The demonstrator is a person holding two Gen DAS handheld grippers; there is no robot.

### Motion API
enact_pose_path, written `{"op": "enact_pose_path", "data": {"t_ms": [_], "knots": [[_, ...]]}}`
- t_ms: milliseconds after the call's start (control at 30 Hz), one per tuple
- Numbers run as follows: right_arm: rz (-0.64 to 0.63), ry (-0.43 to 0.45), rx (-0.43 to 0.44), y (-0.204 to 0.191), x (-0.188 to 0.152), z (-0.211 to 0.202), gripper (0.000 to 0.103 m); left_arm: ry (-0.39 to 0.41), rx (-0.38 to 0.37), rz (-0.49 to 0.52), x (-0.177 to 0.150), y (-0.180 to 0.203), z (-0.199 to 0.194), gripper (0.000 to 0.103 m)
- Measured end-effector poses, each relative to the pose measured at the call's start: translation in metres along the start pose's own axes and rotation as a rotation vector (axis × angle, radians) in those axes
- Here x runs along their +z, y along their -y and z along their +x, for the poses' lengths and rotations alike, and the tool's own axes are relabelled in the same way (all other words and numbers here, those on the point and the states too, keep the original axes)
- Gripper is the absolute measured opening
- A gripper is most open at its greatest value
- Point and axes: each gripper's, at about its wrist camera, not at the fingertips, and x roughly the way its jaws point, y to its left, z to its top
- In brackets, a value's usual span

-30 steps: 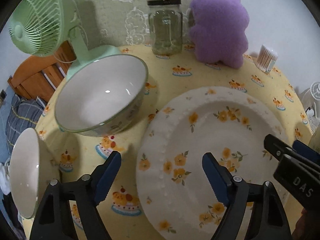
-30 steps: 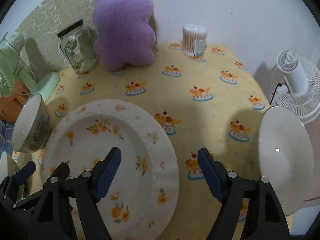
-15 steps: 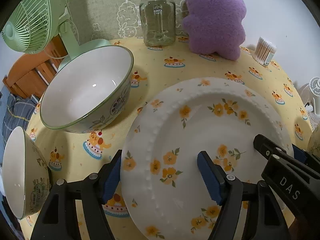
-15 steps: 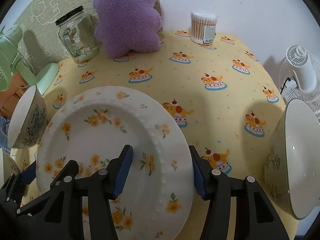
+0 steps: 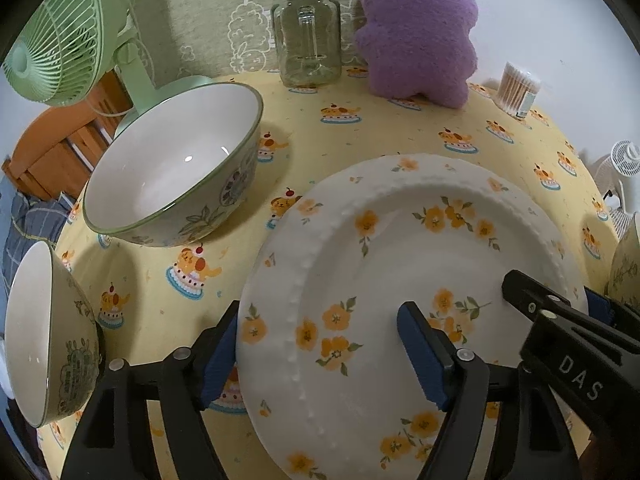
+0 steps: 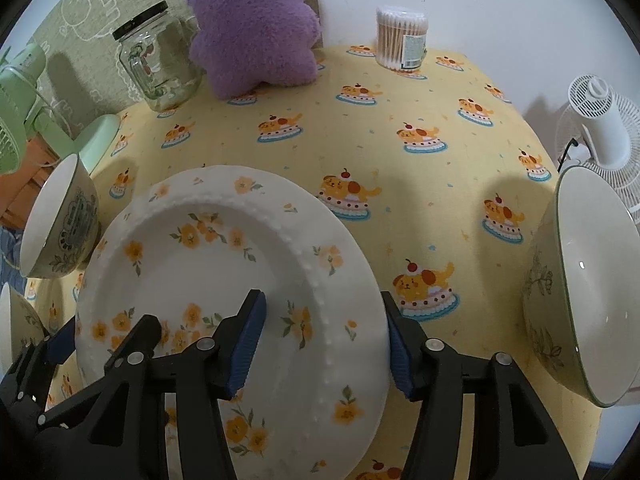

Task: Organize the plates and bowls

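We see a glossy glazed ceramic plate [image 5: 400, 280] with a beaded rim, and glossy ceramic bowls [image 5: 176, 176] whose smooth white insides catch the light. The table [image 6: 400, 92] wears a matt yellow printed cloth; at its far side stand a clear glass jar [image 5: 308, 36] with a dark lid and a fuzzy purple plush cushion [image 5: 416, 32]. The jaws carry ribbed blue pads [image 6: 246, 344] on matt black plastic, and the far-left green fan [image 5: 60, 44] looks like smooth plastic.

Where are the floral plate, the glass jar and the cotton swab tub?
floral plate [image 5: 404, 264], left wrist view, bare centre of its well.
glass jar [image 5: 306, 40], left wrist view, middle of its clear body.
cotton swab tub [image 6: 402, 38], right wrist view, middle of its side wall.
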Motion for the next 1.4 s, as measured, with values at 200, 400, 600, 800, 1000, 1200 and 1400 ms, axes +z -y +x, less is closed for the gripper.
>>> {"op": "enact_pose_path", "data": {"t_ms": [200, 400, 600, 800, 1000, 1200, 1400], "knots": [[-0.008, -0.009, -0.011, -0.002, 0.001, 0.001, 0.066, -0.008, 0.006, 0.001, 0.002, 0.001, 0.0, 0.08], [-0.031, -0.012, -0.024, -0.005, 0.003, -0.003, 0.066, -0.041, -0.005, -0.029, 0.002, -0.004, -0.003, 0.08], [-0.031, -0.013, -0.006, -0.007, 0.002, -0.013, 0.066, -0.05, -0.001, -0.049, 0.002, -0.008, -0.013, 0.078], [-0.034, 0.005, 0.01, -0.008, 0.002, -0.033, 0.066, -0.039, 0.002, -0.05, 0.003, -0.011, -0.032, 0.077], [-0.033, 0.021, 0.021, -0.006, -0.005, -0.055, 0.066, -0.009, 0.01, -0.023, 0.0, -0.011, -0.058, 0.076], [-0.022, 0.039, 0.009, -0.006, -0.019, -0.084, 0.066, 0.007, -0.007, -0.014, -0.01, -0.014, -0.085, 0.076], [-0.019, 0.066, -0.035, -0.01, -0.041, -0.118, 0.066, 0.017, -0.053, 0.003, -0.026, -0.019, -0.109, 0.076]]}}
